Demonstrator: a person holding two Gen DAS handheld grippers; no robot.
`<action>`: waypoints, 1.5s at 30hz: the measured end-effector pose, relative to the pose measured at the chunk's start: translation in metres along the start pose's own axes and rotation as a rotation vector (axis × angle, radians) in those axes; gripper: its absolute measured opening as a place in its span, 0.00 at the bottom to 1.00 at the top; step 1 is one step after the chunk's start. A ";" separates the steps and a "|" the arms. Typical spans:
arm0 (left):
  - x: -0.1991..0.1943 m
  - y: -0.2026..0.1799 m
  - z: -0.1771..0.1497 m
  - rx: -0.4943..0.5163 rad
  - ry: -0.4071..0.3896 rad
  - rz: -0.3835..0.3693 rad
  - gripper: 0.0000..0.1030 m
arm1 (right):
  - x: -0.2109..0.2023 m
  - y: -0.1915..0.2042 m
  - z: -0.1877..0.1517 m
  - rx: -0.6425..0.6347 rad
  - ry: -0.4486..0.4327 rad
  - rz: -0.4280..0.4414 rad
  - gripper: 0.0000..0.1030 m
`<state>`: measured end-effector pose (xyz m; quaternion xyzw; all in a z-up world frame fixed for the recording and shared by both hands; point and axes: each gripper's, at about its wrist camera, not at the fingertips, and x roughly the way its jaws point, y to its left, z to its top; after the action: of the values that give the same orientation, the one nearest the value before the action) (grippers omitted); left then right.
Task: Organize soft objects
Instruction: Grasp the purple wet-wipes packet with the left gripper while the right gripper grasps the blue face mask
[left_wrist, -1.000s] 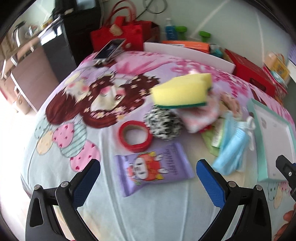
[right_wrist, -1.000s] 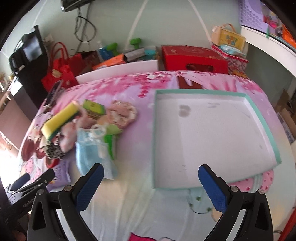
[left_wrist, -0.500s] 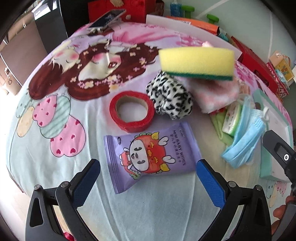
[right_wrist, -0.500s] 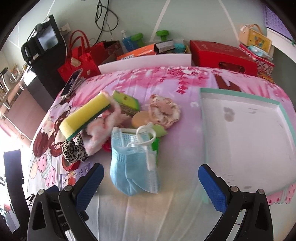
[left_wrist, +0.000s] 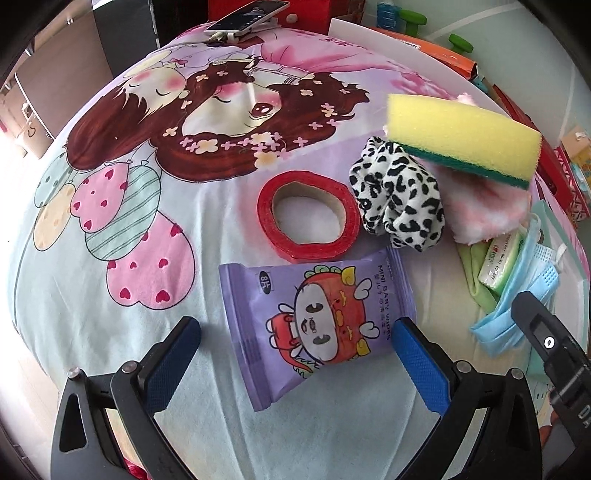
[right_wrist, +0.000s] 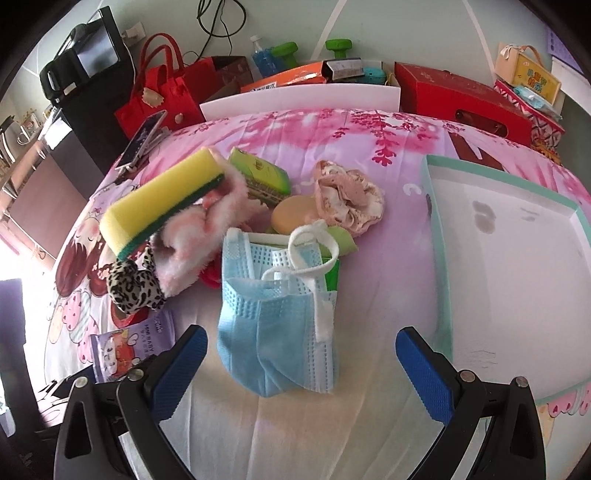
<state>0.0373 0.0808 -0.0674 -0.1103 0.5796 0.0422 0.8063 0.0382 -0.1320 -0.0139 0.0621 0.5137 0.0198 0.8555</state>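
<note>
Both tongs wide, empty: left tongs (left_wrist: 295, 352) straddle the wipes (left_wrist: 314, 325); right tongs (right_wrist: 301, 363) straddle the mask (right_wrist: 277, 317). Both items lie near the counter's front edge. Wipes: long axis runs diagonally, top seam toward the tape (left_wrist: 308, 218). Risk: slick pack slips; mask loops (right_wrist: 314, 240) snag neighbours. Tray (right_wrist: 432, 229) empty, right edge.

Red tape roll (left_wrist: 308, 216) on cloth; phone (left_wrist: 246, 14), red bag (right_wrist: 162, 92) behind.
</note>
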 end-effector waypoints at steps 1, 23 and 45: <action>0.002 0.001 0.002 -0.002 -0.002 -0.002 0.99 | 0.002 0.001 0.000 -0.004 0.003 -0.003 1.00; -0.002 -0.008 -0.002 0.033 -0.036 -0.046 0.60 | 0.011 0.010 -0.003 -0.048 0.010 -0.009 0.94; -0.028 -0.008 -0.015 0.018 -0.051 -0.132 0.39 | 0.010 -0.006 -0.013 -0.013 0.041 0.012 0.37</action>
<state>0.0154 0.0716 -0.0447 -0.1398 0.5507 -0.0135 0.8228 0.0317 -0.1354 -0.0291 0.0591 0.5306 0.0297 0.8450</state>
